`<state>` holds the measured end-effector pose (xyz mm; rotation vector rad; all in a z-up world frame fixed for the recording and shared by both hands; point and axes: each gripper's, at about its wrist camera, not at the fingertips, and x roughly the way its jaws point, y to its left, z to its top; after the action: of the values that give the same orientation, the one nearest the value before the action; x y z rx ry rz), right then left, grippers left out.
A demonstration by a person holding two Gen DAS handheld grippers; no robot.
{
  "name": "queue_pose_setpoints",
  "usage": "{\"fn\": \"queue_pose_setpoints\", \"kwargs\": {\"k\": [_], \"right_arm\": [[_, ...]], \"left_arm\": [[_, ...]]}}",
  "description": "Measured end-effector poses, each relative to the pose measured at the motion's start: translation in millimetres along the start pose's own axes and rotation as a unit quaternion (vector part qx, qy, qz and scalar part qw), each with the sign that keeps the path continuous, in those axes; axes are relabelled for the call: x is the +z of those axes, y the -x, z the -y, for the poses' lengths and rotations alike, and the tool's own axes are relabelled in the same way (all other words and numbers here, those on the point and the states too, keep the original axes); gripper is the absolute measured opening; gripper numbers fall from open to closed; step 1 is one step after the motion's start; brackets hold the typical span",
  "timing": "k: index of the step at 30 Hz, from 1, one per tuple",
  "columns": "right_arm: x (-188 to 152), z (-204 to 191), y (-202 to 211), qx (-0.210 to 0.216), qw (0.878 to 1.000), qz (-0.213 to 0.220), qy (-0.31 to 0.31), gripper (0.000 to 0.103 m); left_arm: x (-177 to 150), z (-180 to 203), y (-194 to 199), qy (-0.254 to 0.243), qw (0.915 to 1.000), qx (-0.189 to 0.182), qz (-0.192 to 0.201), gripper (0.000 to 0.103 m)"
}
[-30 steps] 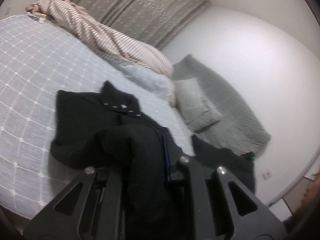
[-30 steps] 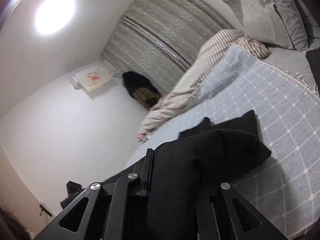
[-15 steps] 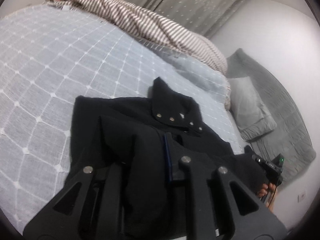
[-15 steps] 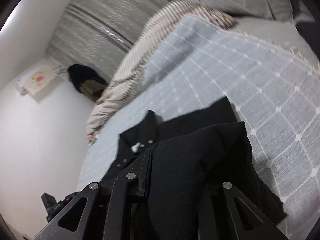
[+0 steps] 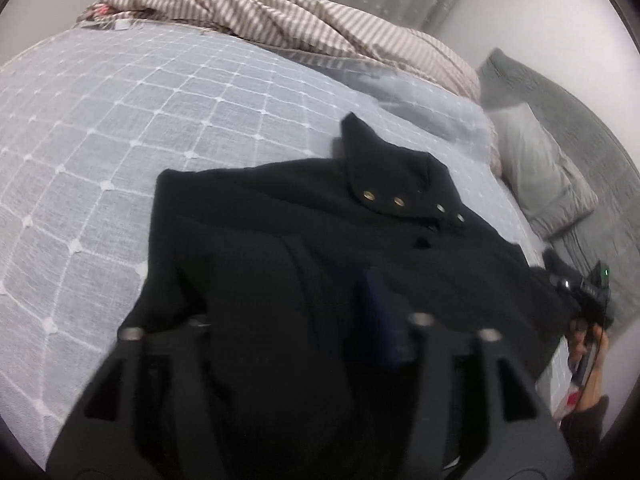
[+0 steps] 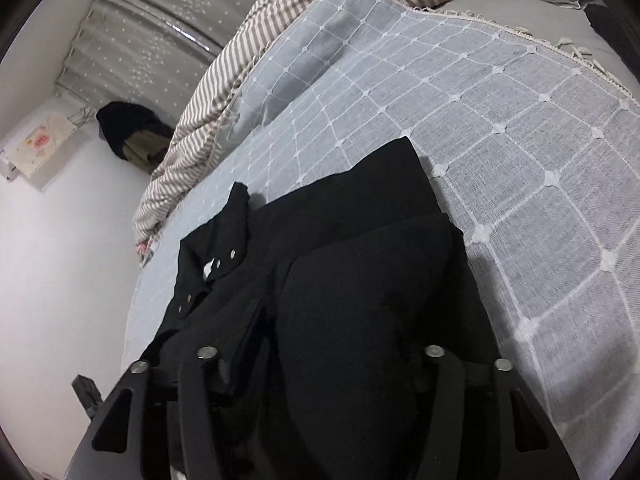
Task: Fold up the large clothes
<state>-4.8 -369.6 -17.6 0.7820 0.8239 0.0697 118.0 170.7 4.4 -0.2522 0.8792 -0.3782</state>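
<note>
- Left wrist view: black coat [image 5: 304,240] lies flat on the light-blue grid bedspread [image 5: 120,128], collar with metal snaps away from the camera. Left gripper [image 5: 304,320] jaws have just been opening, now stand wide; coat fabric between them, pads not pressing it. Bare bedspread left of the coat; striped blanket [image 5: 280,20] beyond it.
- Right wrist view: right gripper [image 6: 320,340] jaws have just been opening, now apart; a folded coat layer bulges between them, loose. Open bedspread right of the coat as far as the fringed edge [image 6: 560,44].
</note>
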Motion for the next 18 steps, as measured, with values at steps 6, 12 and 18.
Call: {"fn": "queue_pose_setpoints", "kwargs": {"k": [6,12,18], "right_arm": [[-13.9,-17.3,59.7,-0.012,0.998,0.017,0.064,0.069],[-41.0,-37.5,81.3,-0.103,0.980,0.009,0.169,0.076],[-61.9,-51.7,39.2,-0.148,0.957,-0.064,0.243,0.076]], "left_arm": [[-5.5,26.3,43.4,-0.062,0.9970,0.046,-0.008,0.087],[-36.4,30.3,75.7,-0.115,0.9915,0.040,-0.046,0.087],[-63.4,39.0,55.1,-0.148,0.9822,0.006,-0.116,0.087]]}}
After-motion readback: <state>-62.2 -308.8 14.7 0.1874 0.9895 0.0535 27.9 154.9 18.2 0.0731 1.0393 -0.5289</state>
